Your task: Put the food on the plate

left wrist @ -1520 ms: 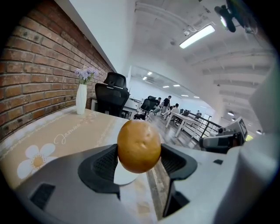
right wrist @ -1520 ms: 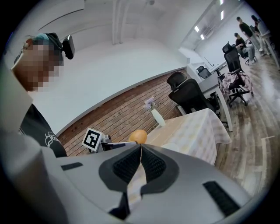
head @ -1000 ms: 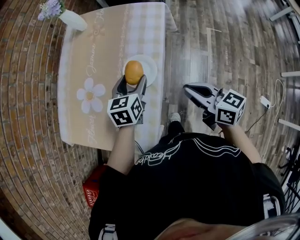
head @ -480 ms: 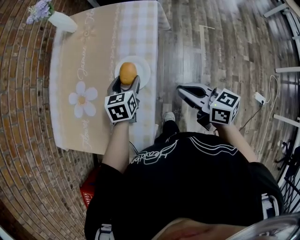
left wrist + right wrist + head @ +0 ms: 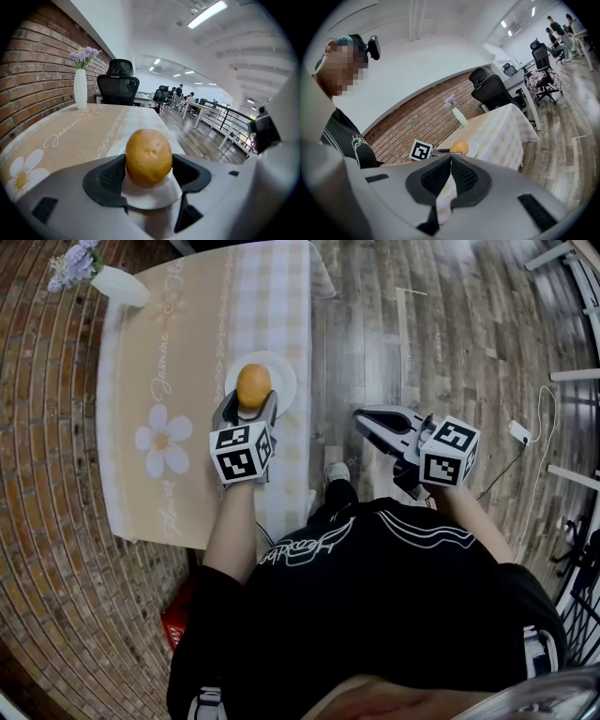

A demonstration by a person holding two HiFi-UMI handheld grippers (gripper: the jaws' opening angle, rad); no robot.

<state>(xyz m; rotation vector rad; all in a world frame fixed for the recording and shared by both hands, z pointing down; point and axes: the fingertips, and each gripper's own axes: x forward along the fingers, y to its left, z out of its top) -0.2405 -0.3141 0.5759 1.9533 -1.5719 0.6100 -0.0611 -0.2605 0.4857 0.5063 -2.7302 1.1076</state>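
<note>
Partly, plate [image 5: 287,382] behind food [image 5: 253,384] in left tongs [image 5: 249,402]

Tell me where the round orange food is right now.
In the head view, the round orange food is clamped between the jaws of the left gripper, over the white plate near the right edge of the table.

The table [image 5: 187,343] stands at the left and the floor [image 5: 422,334] lies to its right. The plate [image 5: 284,381] lies on the table, near the right edge. The left gripper [image 5: 249,407] is just before the plate and holds the food [image 5: 253,385] between its jaws, over the plate's left part. The vase [image 5: 117,285] stands on the far left corner. The right gripper [image 5: 361,416] is beside the table, over the floor.
</note>
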